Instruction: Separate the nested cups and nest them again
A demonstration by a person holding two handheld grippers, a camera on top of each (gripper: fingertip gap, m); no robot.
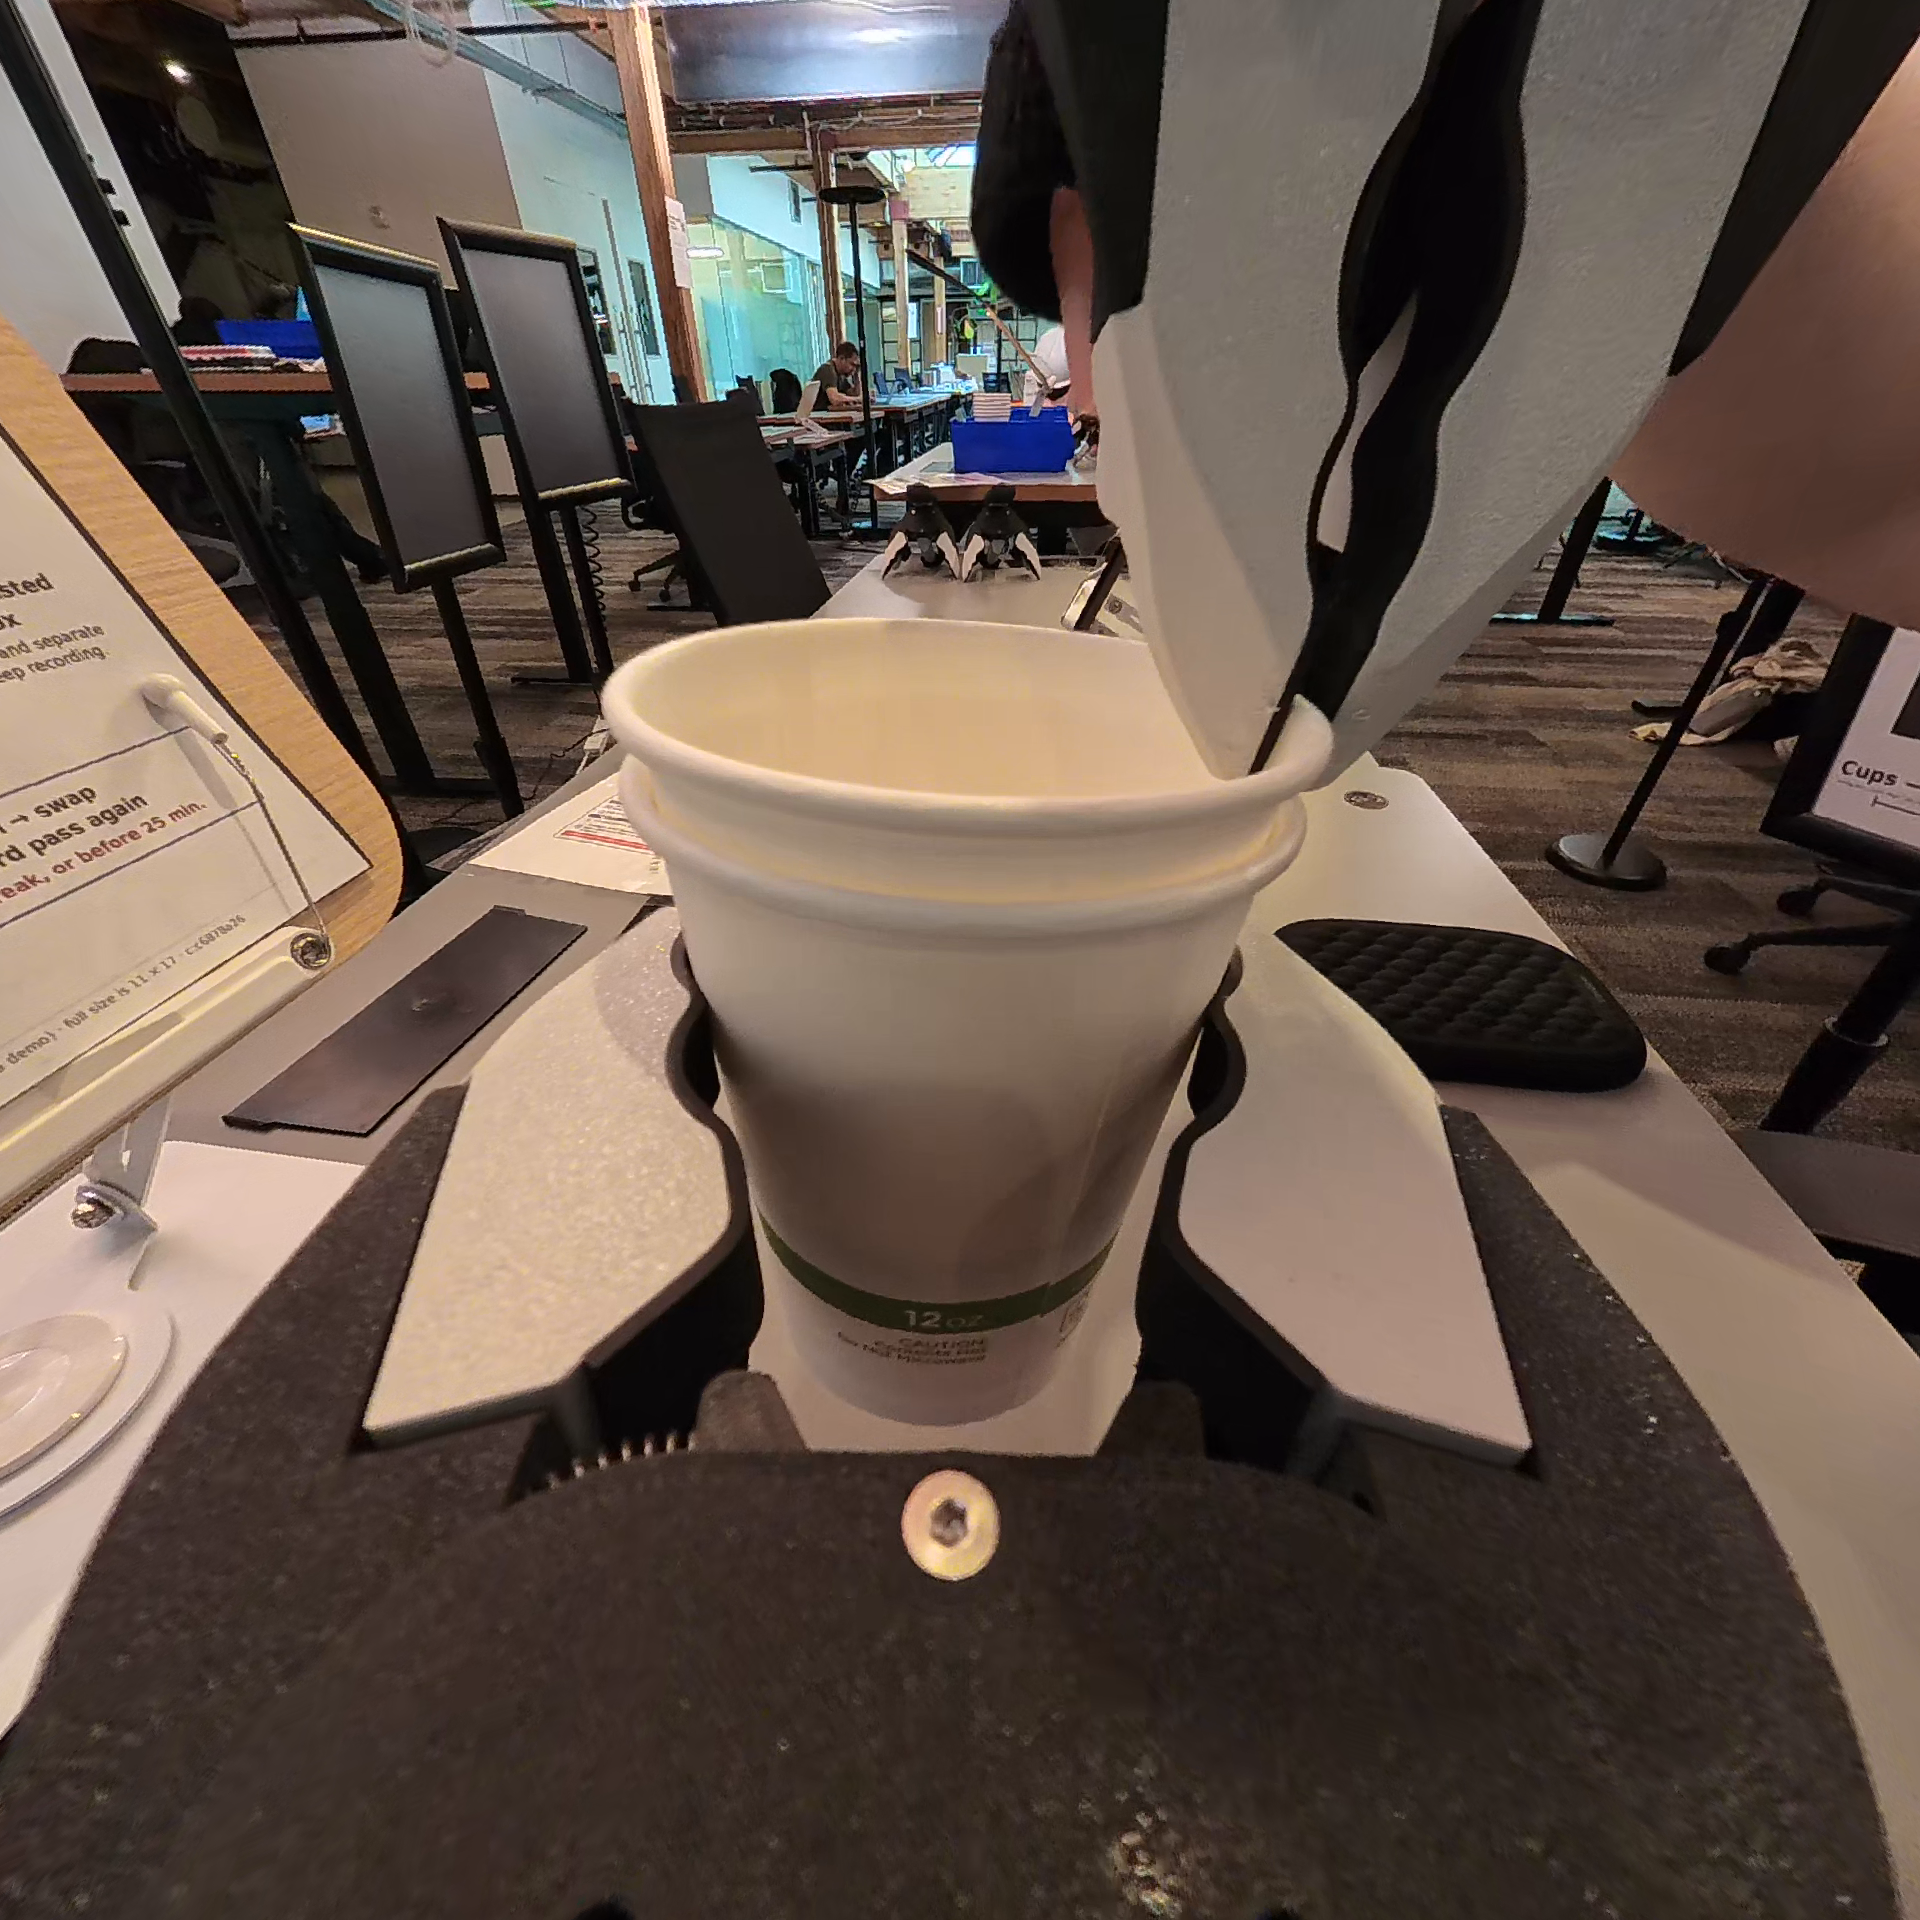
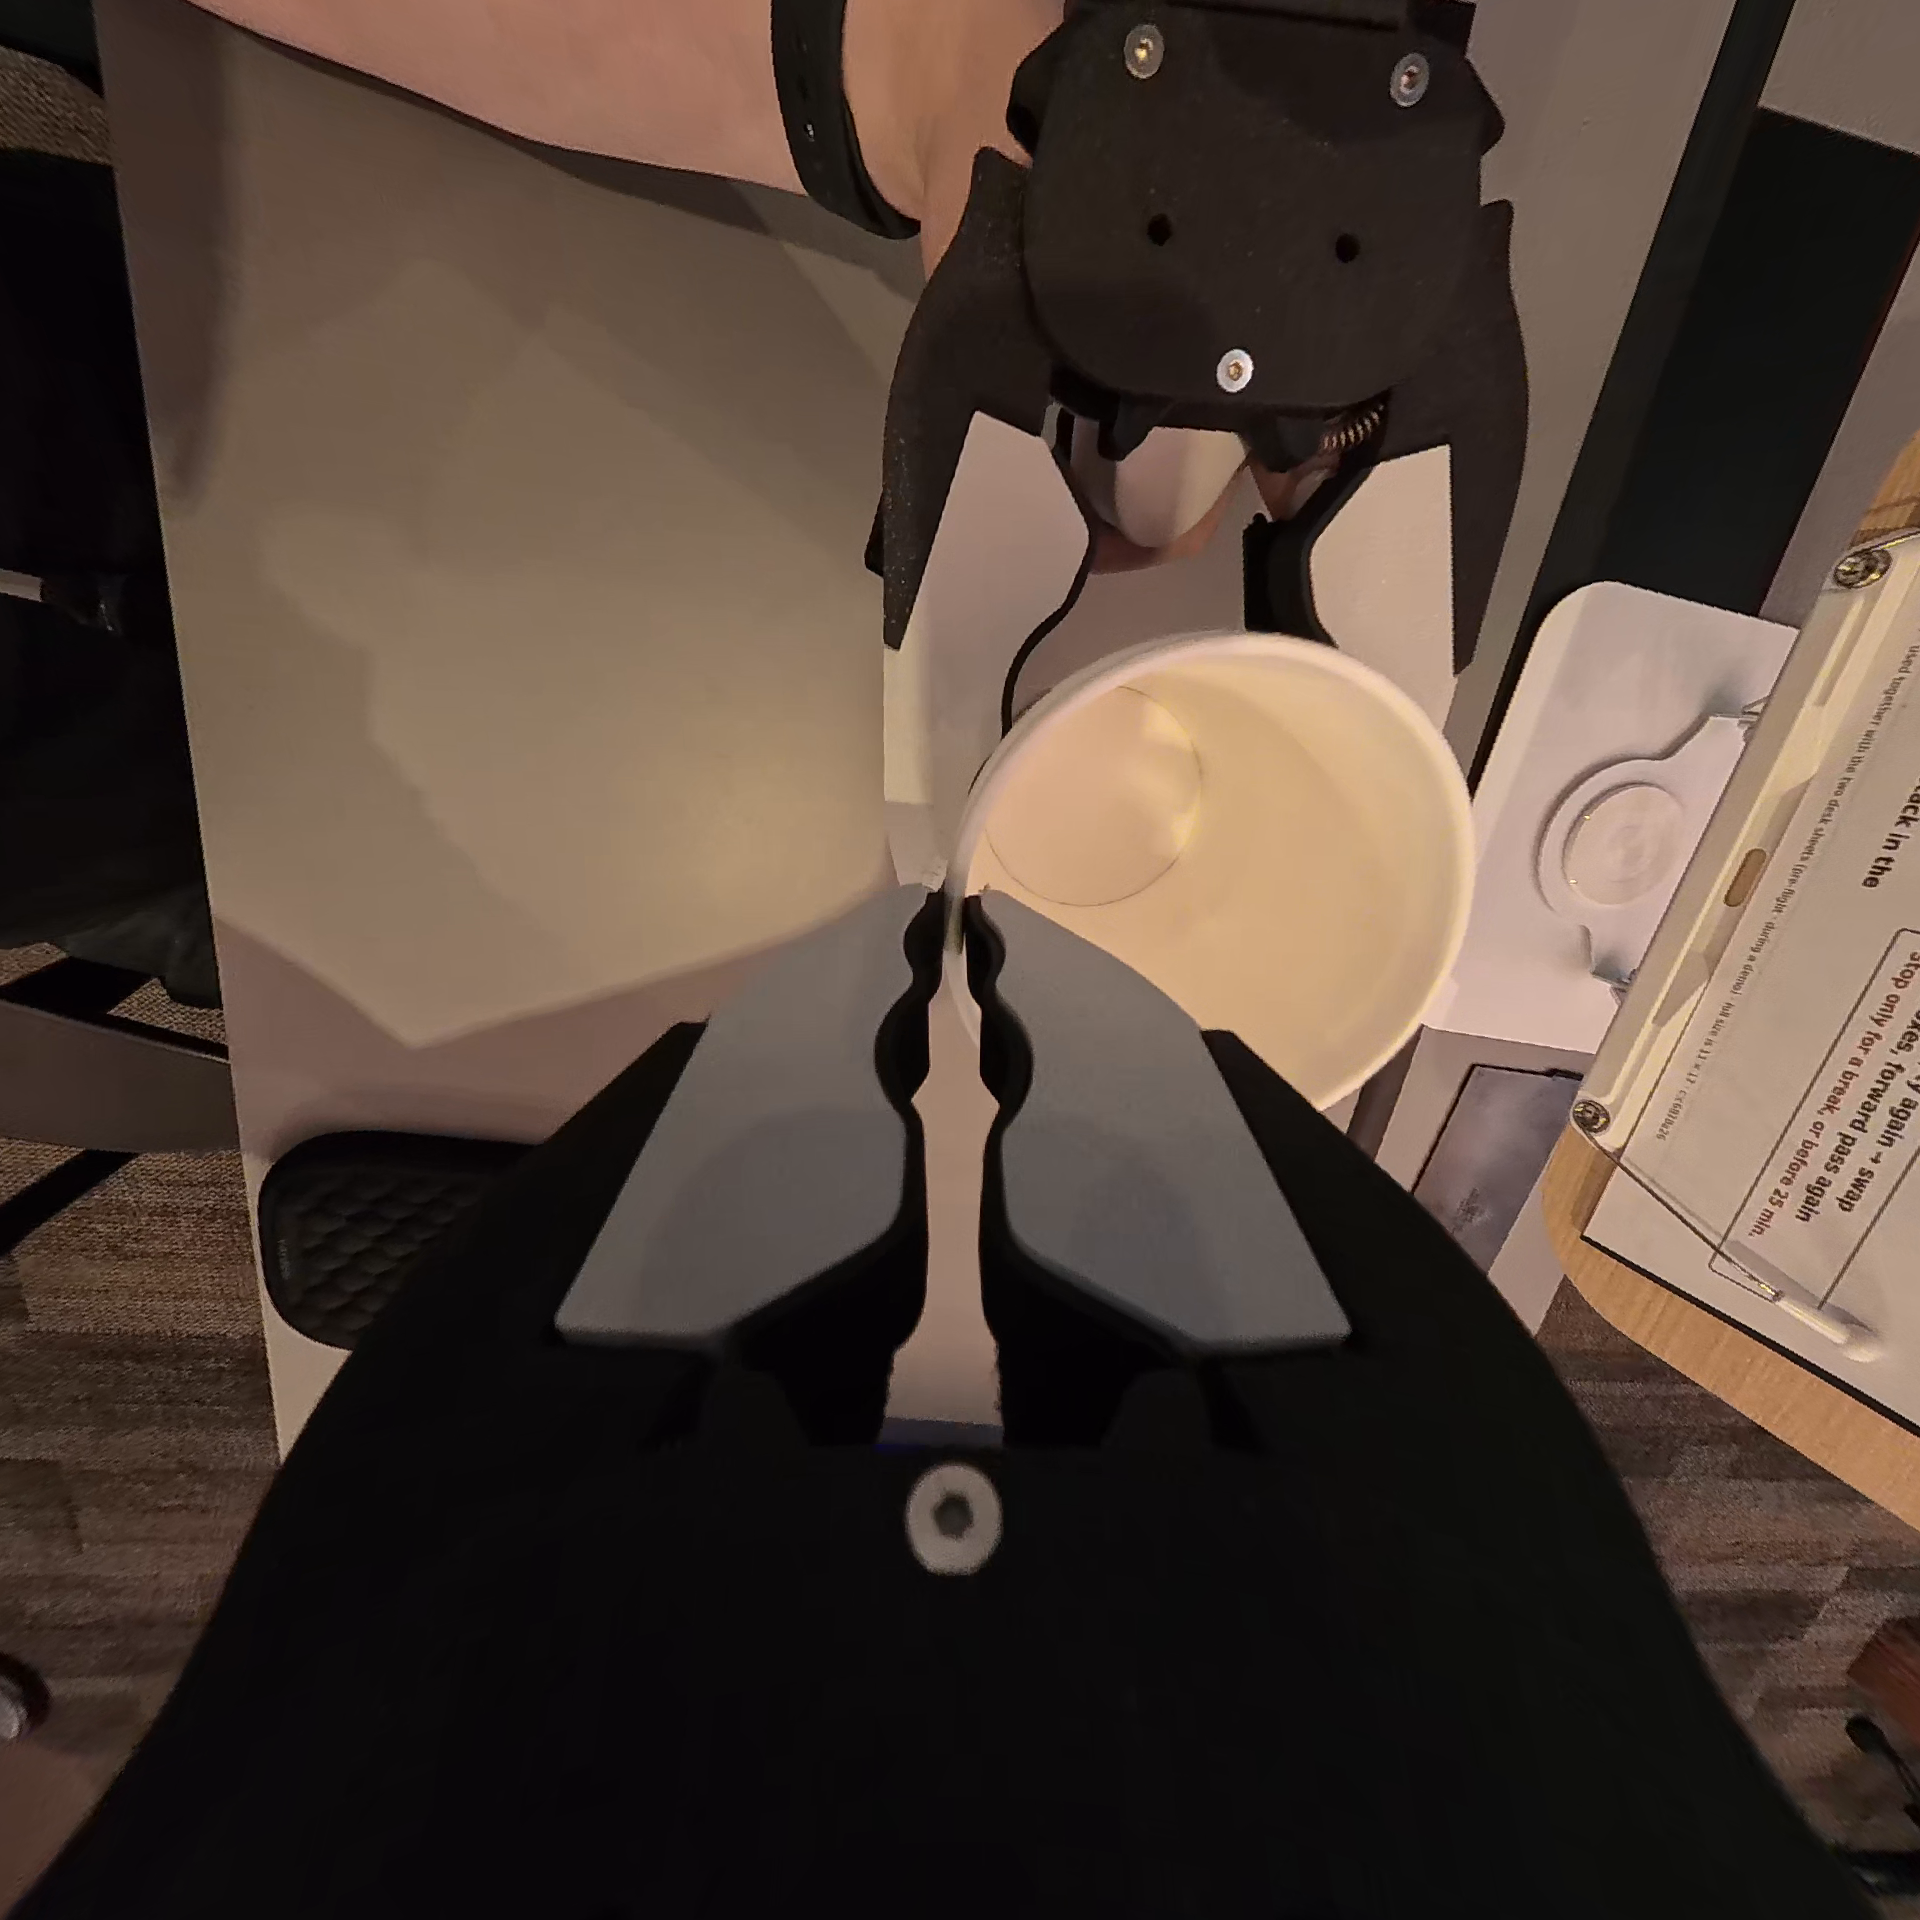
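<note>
The left tongs [image 1: 956, 997] clasp the outer cup [image 1: 956, 1039] while the right tongs [image 2: 954, 920] pinch the inner cup [image 2: 1247, 831] by its rim, hiding that edge.

Bright overhead office light filled the left wrist view; the right wrist view was dim, warm, shadowed, edges fisheye-warped.

Between the left jaws the outer cup [image 1: 956, 1091] fills the gap wall to wall. Above them, the right gripper [image 1: 1283, 743] blocks the right side of the inner cup [image 1: 935, 727] rim; the left side is free. The counter [image 1: 1455, 904] beyond is bare except a black pad [image 1: 1455, 997] to the right.
</note>
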